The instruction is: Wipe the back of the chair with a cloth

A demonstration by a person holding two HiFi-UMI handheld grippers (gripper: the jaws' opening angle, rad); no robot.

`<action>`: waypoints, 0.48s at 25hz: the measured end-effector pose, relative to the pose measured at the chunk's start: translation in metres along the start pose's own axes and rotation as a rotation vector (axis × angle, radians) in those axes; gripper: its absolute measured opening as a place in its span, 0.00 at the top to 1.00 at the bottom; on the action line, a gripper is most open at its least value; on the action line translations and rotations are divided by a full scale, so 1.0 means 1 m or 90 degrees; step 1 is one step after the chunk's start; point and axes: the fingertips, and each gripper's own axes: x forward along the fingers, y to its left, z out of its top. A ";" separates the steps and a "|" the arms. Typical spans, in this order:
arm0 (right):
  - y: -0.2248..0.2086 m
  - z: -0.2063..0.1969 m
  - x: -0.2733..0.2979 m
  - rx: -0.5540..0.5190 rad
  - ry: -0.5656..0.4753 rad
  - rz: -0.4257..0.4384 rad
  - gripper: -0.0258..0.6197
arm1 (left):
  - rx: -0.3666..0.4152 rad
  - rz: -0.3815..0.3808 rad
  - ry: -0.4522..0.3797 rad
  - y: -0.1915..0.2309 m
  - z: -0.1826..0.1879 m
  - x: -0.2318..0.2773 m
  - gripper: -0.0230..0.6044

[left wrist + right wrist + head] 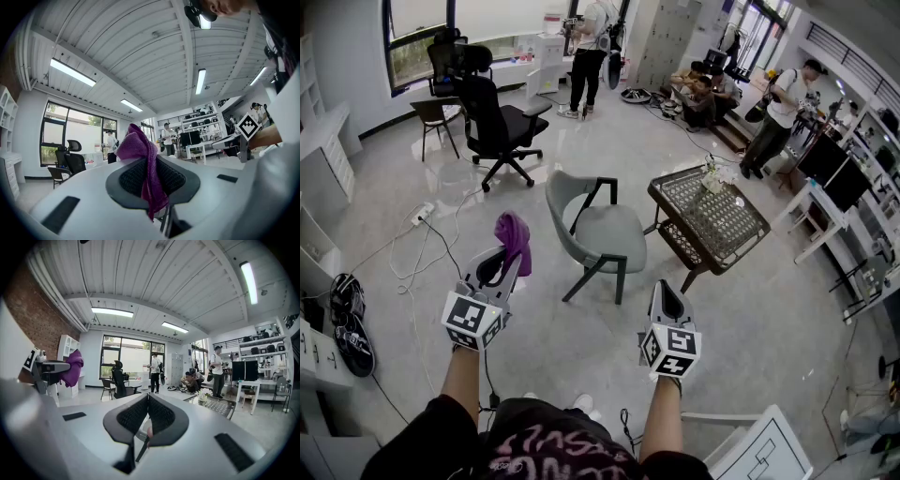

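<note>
Two grippers are held low over the pale, glossy floor (558, 342), both aimed ahead at the work. On the left, the left gripper (507, 264) pinches the cloth (514, 236) between its ribbed black pads. Its own view shows purple fabric bunched above the jaws with a tail hanging down between them, so the hold looks firm enough for rubbing. The cloth reads as soft, nubby microfibre, crumpled into a loose wad rather than folded flat. I judge that would give only a small contact patch unless it is spread against the surface. Ahead and to the right stands the chair (602, 232), apart from the cloth. It is a smooth grey moulded shell with a curved, wrap-round back on slim dark legs. Its back is on the side nearer the left gripper, which suits a wipe from there. No wiping contact has been made yet. Farther right, the right gripper (667, 291) has its pads pressed together on nothing and sits low and clear, probably free to steady the chair. Rightmost is a low bench (727, 220) with a dark wire-mesh top carrying flowers (712, 176), just beside the chair.
</note>
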 end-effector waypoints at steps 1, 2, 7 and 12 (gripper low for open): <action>-0.001 0.001 0.000 0.000 -0.001 0.000 0.92 | 0.001 0.002 -0.004 0.001 0.002 -0.001 0.85; -0.002 0.003 0.001 0.001 -0.002 0.000 0.92 | 0.001 0.004 -0.007 0.002 0.003 -0.001 0.85; -0.002 0.006 0.003 0.000 -0.004 -0.003 0.92 | -0.001 0.012 -0.004 0.008 0.003 -0.001 0.85; 0.004 0.008 0.002 -0.002 -0.007 0.008 0.92 | 0.005 0.012 0.000 0.011 0.002 -0.004 0.85</action>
